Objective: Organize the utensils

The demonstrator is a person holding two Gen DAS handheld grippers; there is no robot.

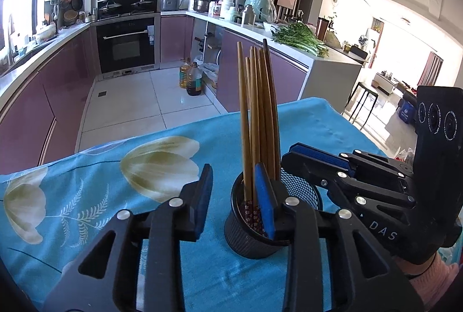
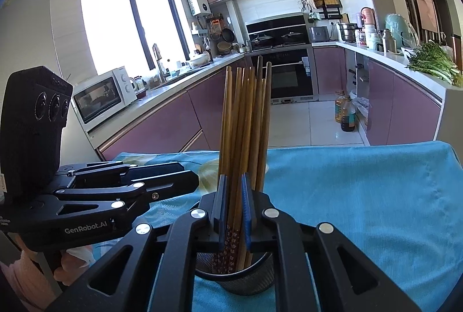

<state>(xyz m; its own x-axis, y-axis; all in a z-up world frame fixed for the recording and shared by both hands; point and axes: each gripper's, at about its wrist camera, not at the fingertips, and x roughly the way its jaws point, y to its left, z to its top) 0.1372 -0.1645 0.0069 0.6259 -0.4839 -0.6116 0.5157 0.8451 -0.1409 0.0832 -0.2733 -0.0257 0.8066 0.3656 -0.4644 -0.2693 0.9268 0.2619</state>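
A black mesh cup (image 1: 254,228) stands on a table draped in a blue floral cloth (image 1: 130,176), near the cloth's right edge. A bundle of wooden chopsticks (image 1: 259,115) rises upright from it. The right gripper (image 2: 233,208) pinches several chopsticks just above the cup's rim. The left gripper (image 1: 234,202) is spread wide, one finger (image 1: 264,200) at the cup's rim.

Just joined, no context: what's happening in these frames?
A person holding two handheld grippers is sorting chopsticks. The right gripper is shut on the chopsticks, a bundle standing upright in a black mesh cup on the blue floral tablecloth. The left gripper is open, one finger inside the cup's rim and the other outside.
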